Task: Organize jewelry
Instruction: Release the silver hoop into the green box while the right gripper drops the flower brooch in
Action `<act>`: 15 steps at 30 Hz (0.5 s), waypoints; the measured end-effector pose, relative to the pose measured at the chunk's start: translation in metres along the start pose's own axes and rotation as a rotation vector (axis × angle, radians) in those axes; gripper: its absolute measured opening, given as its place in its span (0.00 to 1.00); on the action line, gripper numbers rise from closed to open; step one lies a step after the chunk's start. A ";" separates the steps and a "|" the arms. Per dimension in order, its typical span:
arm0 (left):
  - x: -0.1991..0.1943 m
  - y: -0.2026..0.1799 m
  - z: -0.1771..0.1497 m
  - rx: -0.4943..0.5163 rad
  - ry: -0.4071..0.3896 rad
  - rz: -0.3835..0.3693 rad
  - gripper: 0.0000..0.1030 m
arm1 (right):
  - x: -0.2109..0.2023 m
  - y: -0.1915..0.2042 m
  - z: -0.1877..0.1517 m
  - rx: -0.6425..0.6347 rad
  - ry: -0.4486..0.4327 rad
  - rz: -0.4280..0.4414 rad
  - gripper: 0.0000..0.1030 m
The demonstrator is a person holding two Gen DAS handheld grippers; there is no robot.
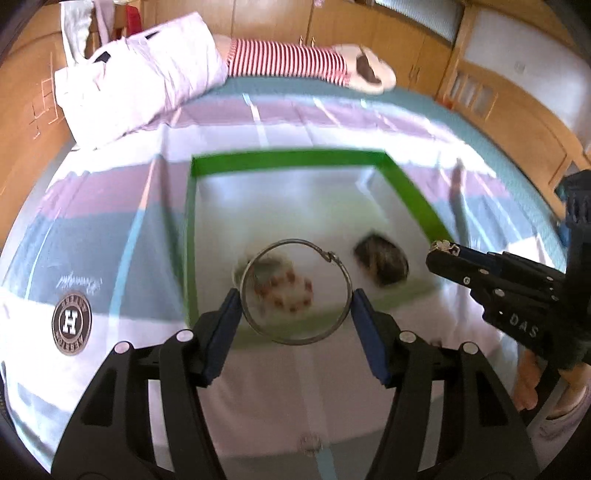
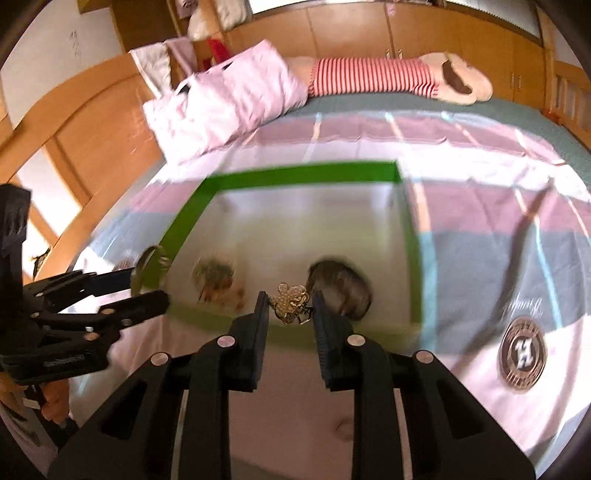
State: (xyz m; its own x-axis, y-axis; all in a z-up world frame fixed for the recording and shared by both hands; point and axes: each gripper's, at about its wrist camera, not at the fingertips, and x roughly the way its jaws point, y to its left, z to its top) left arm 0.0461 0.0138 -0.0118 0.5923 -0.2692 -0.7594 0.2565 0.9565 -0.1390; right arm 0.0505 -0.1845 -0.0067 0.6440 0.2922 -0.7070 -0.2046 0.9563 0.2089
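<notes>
Jewelry heaps (image 1: 280, 284) on tray (image 1: 288, 158) blurred, indistinct.

Daylight is falling across a bed in a wood-panelled bedroom

A striped bedspread (image 1: 110, 229) in lilac, grey-blue and white is covering the bed; a pale pink pillow (image 1: 147, 74) is lying at 11 o'clock, a red-and-white striped plush toy (image 1: 291, 61) is stretching toward 1 o'clock, and honey-coloured wooden cabinets (image 1: 369, 22) are lining the far wall from 12 to 3 o'clock.

Bedroom: bed (image 1: 332, 118), pillow (image 1: 140, 77), wooden wardrobes (image 1: 369, 26)
</notes>
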 end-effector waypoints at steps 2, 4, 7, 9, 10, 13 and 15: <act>0.005 0.007 0.005 -0.030 0.006 0.001 0.60 | 0.007 -0.006 0.007 0.015 0.002 -0.007 0.24; 0.015 0.012 0.007 -0.053 0.024 0.010 0.60 | 0.019 -0.012 0.009 0.036 0.025 -0.006 0.24; 0.030 0.011 0.010 -0.056 0.039 0.020 0.60 | 0.033 -0.014 0.003 0.035 0.064 -0.044 0.24; 0.037 0.009 0.013 -0.044 0.045 0.023 0.60 | 0.039 -0.017 0.000 0.039 0.077 -0.062 0.24; 0.041 0.007 0.013 -0.039 0.051 0.025 0.60 | 0.041 -0.019 0.000 0.044 0.080 -0.069 0.24; 0.050 0.004 0.013 -0.029 0.063 0.027 0.60 | 0.043 -0.023 0.001 0.062 0.084 -0.074 0.24; 0.054 0.003 0.013 -0.026 0.071 0.023 0.60 | 0.042 -0.025 0.002 0.072 0.080 -0.076 0.26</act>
State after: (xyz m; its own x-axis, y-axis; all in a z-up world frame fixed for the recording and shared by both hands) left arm 0.0893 0.0007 -0.0451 0.5421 -0.2399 -0.8054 0.2232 0.9651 -0.1372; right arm 0.0844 -0.1957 -0.0401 0.5941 0.2197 -0.7738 -0.1023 0.9748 0.1982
